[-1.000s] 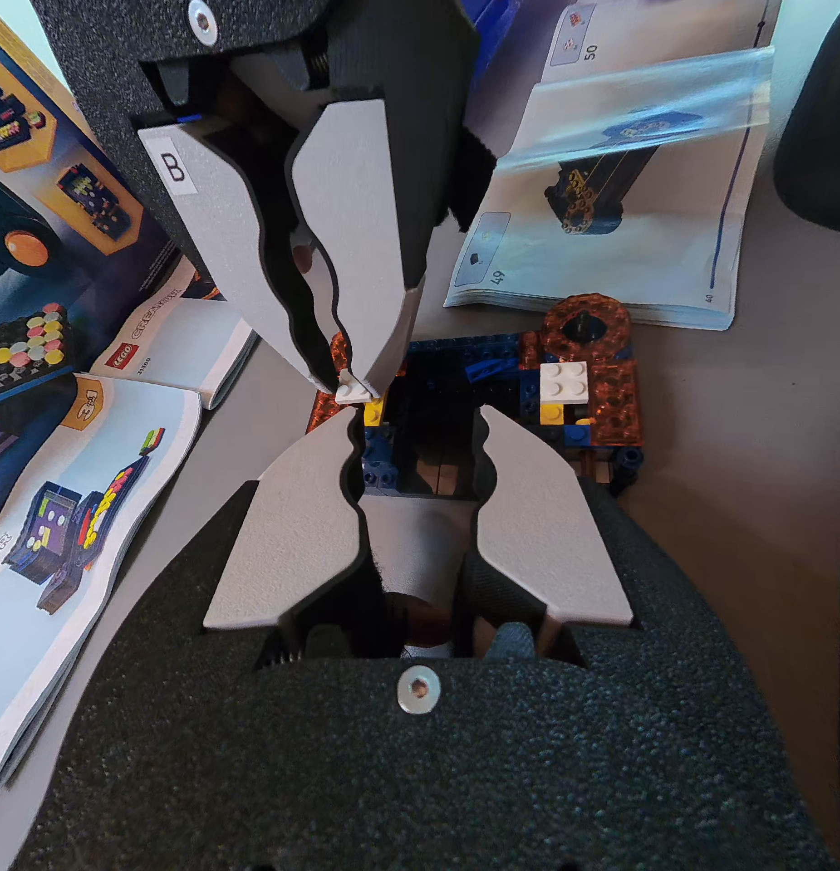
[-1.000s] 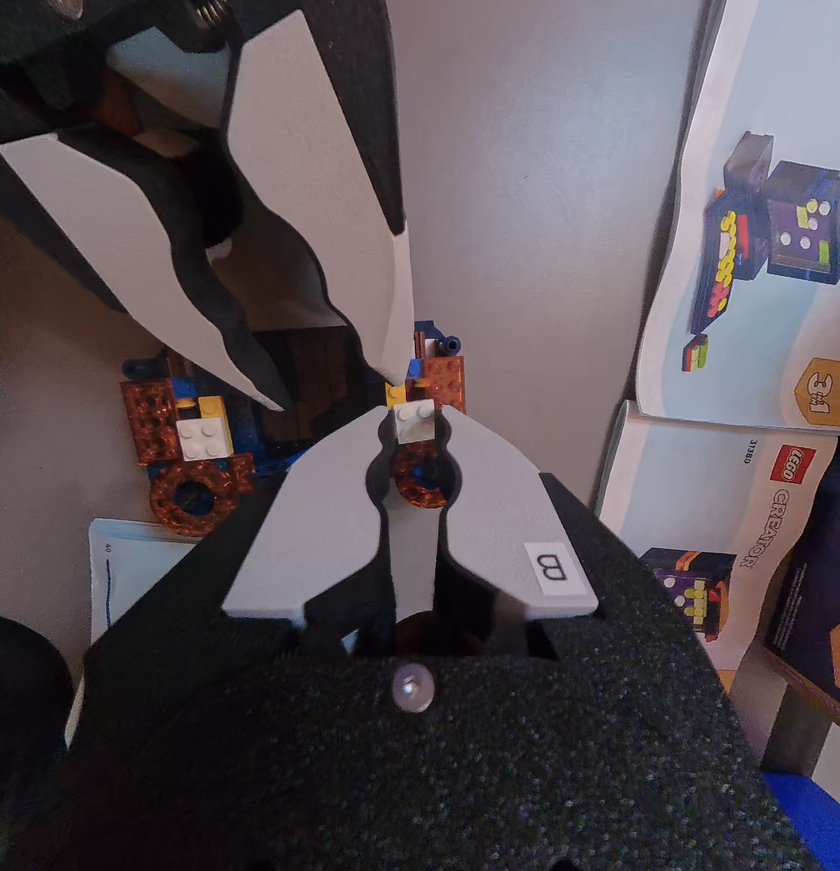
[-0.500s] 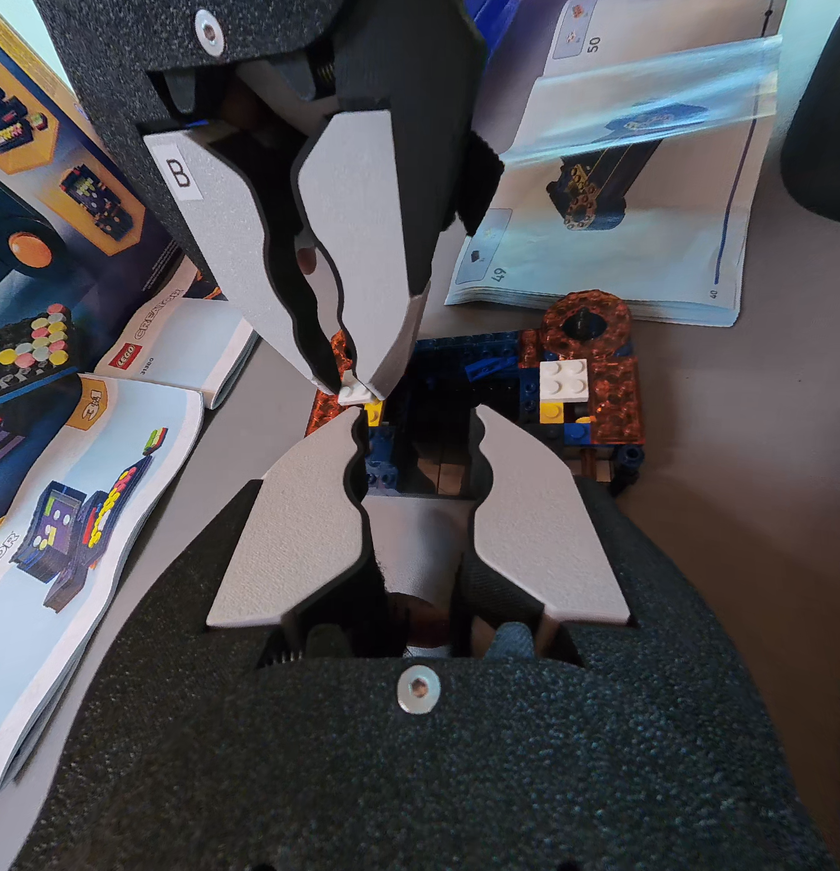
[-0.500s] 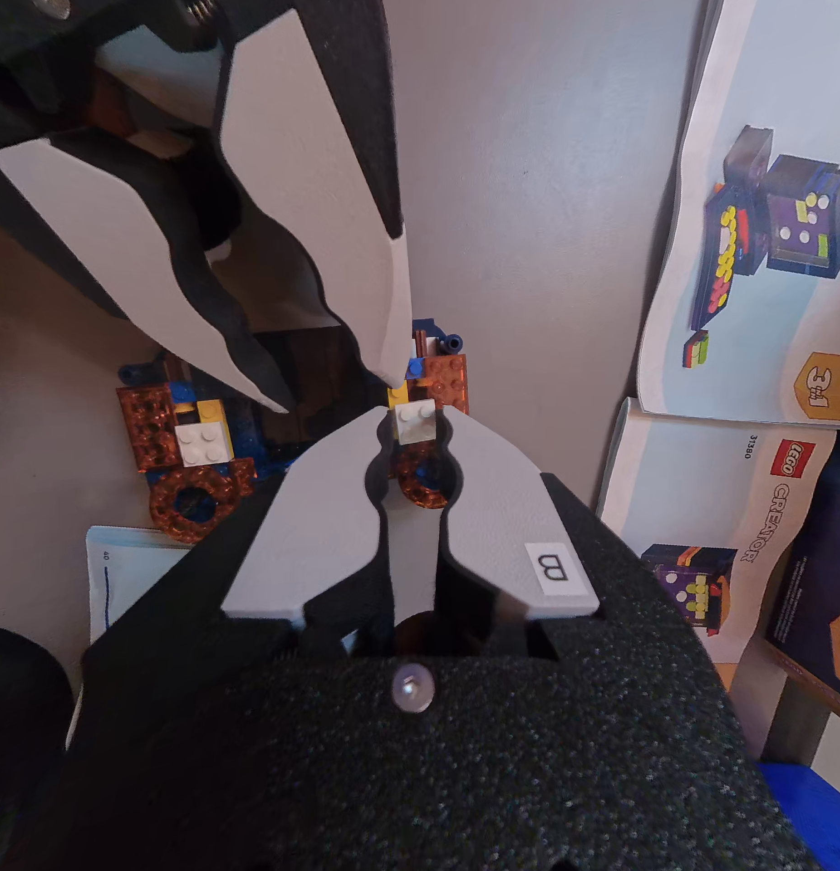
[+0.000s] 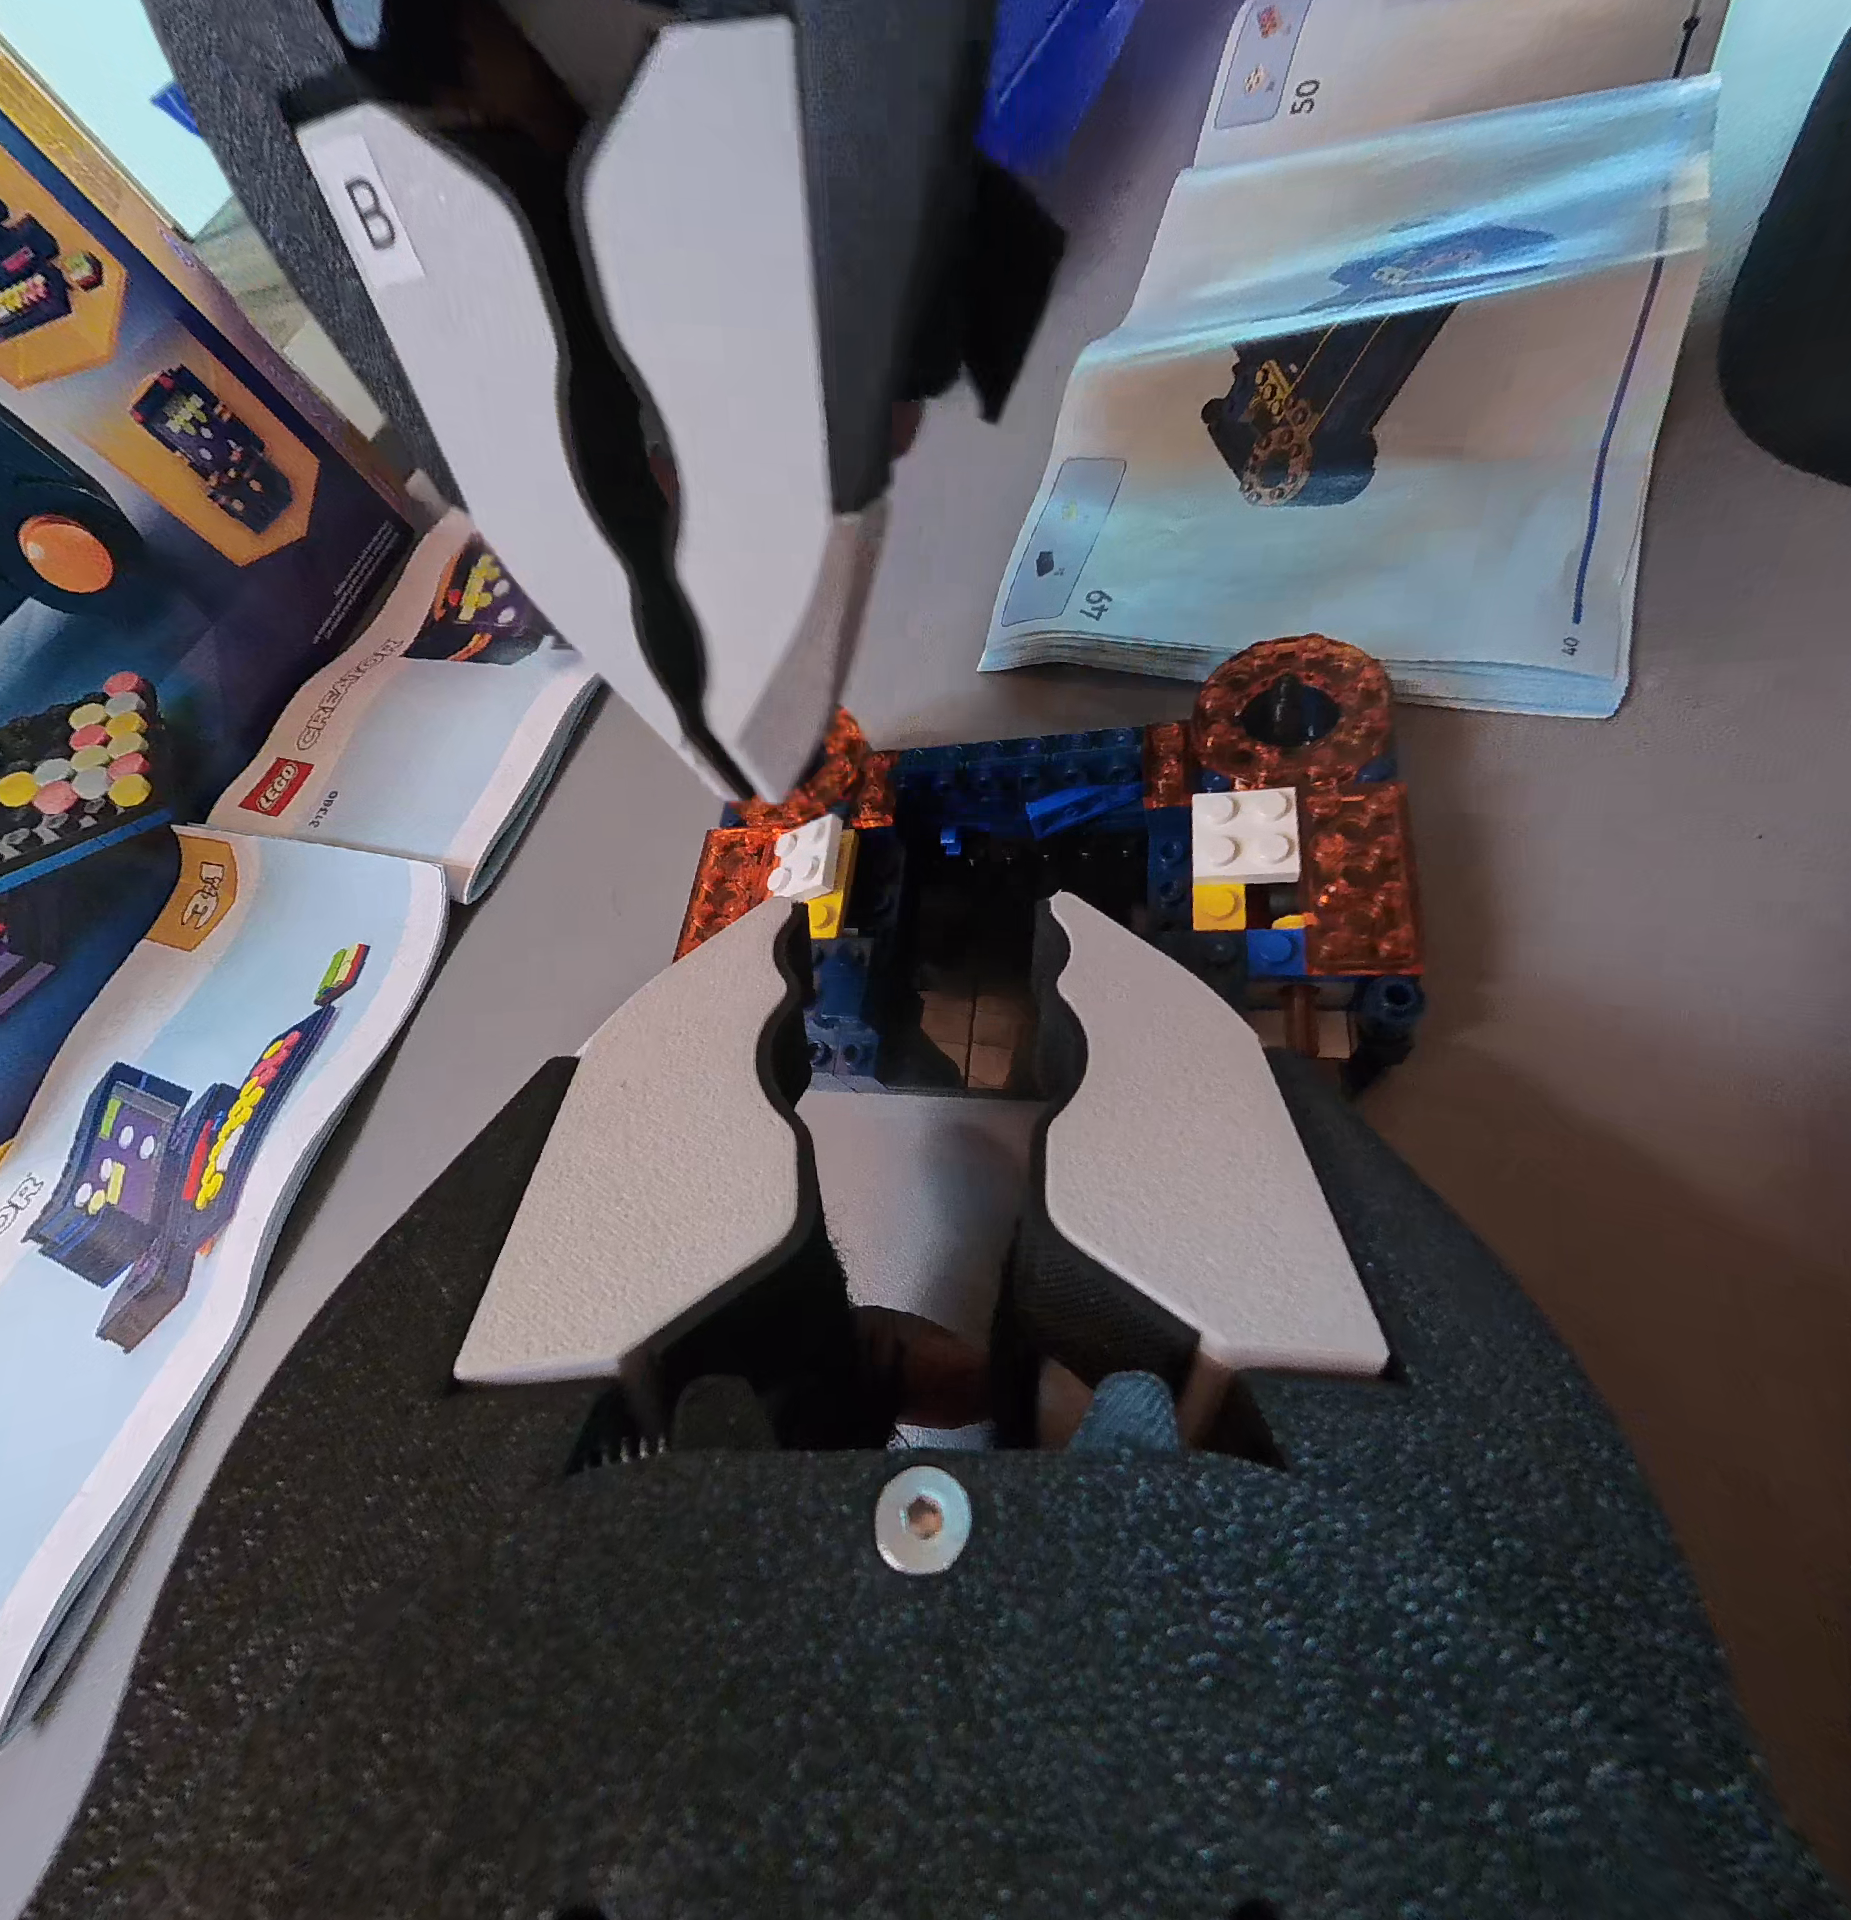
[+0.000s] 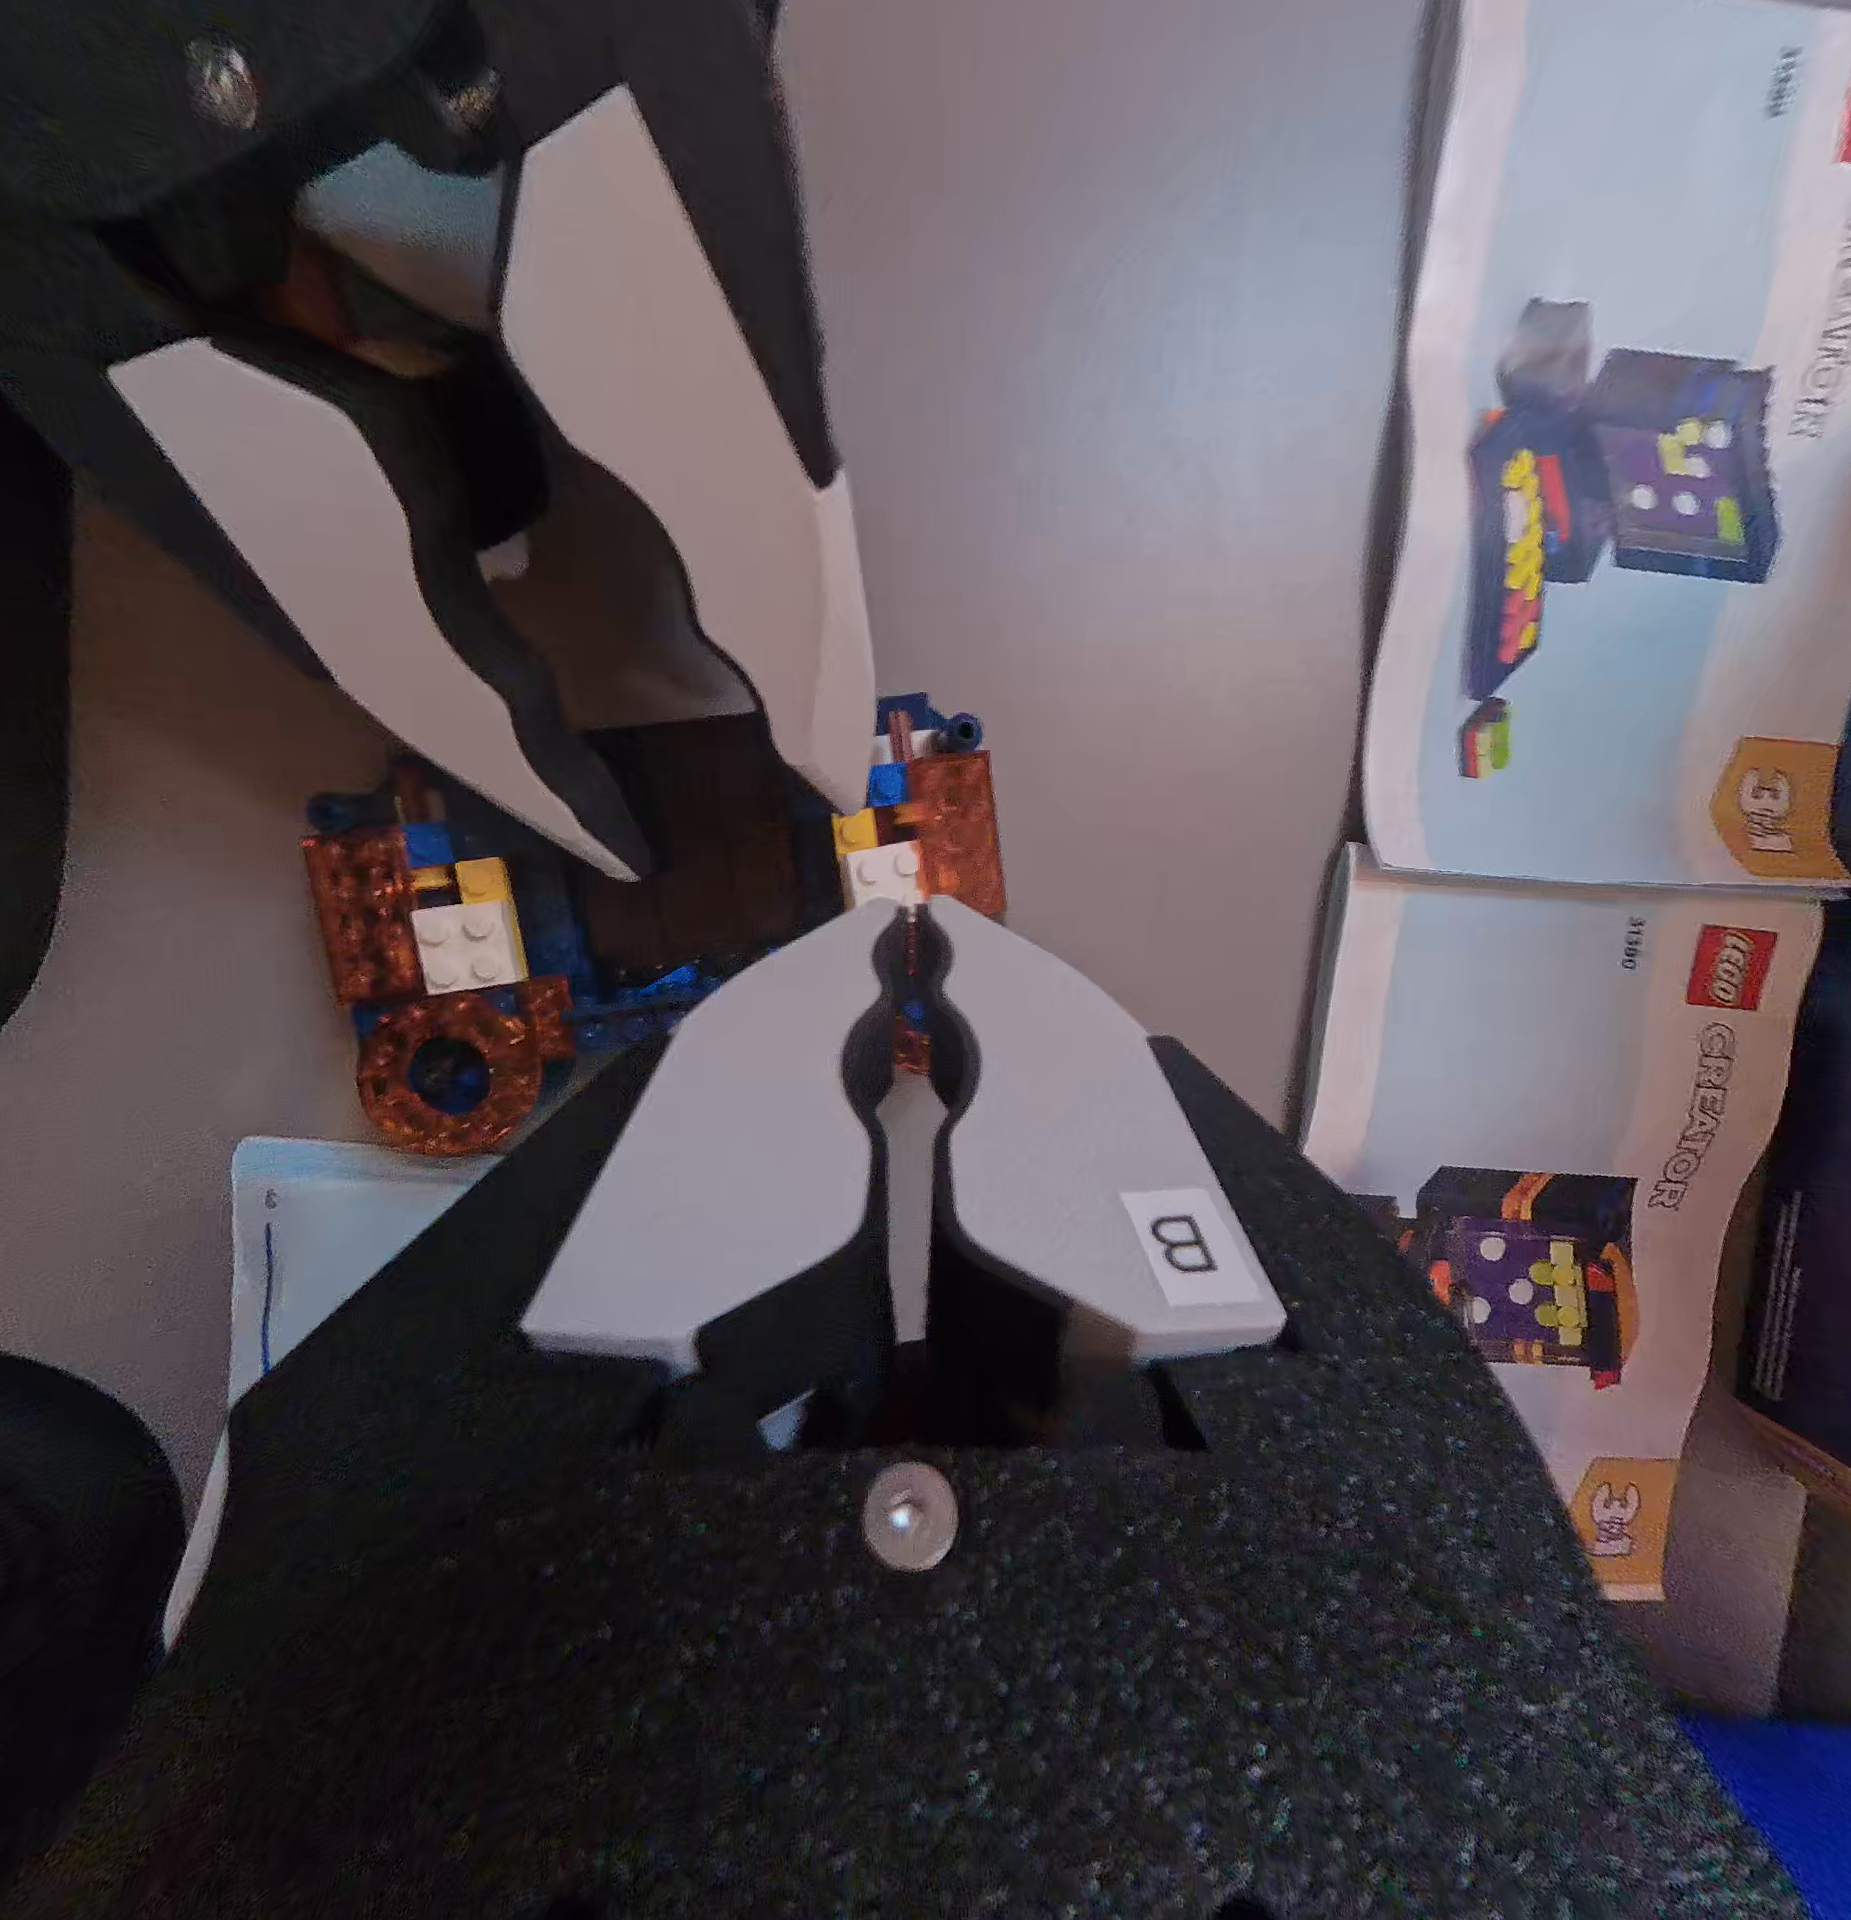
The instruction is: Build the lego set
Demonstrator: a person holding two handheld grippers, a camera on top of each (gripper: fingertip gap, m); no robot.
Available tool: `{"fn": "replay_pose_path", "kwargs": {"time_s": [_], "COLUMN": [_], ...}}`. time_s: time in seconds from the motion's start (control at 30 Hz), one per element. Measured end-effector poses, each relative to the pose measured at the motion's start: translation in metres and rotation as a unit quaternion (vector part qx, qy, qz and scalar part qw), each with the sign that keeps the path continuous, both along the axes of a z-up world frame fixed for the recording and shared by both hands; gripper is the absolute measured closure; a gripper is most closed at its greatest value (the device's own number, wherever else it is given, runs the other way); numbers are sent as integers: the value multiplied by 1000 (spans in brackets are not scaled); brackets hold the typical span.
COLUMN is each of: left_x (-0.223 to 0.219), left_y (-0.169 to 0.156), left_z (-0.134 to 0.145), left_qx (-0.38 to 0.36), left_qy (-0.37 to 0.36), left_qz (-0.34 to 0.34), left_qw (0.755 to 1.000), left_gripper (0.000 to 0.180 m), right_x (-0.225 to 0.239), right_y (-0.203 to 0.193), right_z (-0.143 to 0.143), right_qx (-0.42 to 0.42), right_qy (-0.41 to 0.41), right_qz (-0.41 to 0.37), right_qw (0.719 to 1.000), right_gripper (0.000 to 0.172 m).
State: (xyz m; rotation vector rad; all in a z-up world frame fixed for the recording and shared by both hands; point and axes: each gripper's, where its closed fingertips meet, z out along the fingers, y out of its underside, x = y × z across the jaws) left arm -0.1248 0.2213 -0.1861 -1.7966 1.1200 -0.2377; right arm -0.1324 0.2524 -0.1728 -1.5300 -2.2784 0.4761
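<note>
Bricks forming a blue-and-orange model (image 5: 1056, 862) sit on the grey table (image 5: 1586, 1039) between booklets (image 5: 308, 1039), the left gripper (image 5: 921, 914) spread around its middle (pads' contact unclear), the right gripper (image 6: 916, 909) clenched bare above a white plate (image 5: 809, 857).

Each hand-held gripper has a black, coarse-grained body with a silver hex-socket screw (image 5: 922, 1520) set in its middle just behind the fingers. The left gripper (image 5: 926, 920) carries two flat pale-grey fingers (image 5: 682, 1143) with wavy inner edges backed by black padding, narrowing to pointed tips. The right gripper (image 6: 913, 910) is built alike, with its own screw (image 6: 908, 1527), and bears a small white sticker (image 6: 1189, 1245) with a black letter on one finger.
</note>
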Motion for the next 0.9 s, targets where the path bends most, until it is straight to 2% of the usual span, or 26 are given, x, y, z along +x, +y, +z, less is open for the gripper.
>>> {"fn": "replay_pose_path", "kwargs": {"time_s": [0.13, 0.3, 0.5, 0.67, 0.8, 0.9], "left_x": [0, 0, 1, 10, 11, 11], "left_y": [0, 1, 1, -1, 2, 2], "left_z": [-1, -1, -1, 9, -1, -2], "left_qx": [-1, -2, 8, 33, 5, 12], "left_qy": [2, 4, 9, -19, 7, 17], "left_qz": [1, 3, 0, -30, -24, -24], "left_qw": [1000, 1000, 1000, 999, 1000, 1000], "left_gripper": [140, 140, 139, 142, 141, 145], "right_x": [-5, -2, -1, 0, 1, 3], "right_y": [-5, -7, -9, -10, -11, -13], "right_z": [3, -11, -11, -11, -11, -11], "right_qx": [-49, -33, -21, -14, -17, -25], "right_qy": [40, 23, 29, 39, 47, 53], "right_qz": [1, 9, -1, -12, -16, -14], "right_qw": [998, 999, 999, 999, 999, 998], "right_gripper": [172, 172, 172, 172, 172, 172]}}
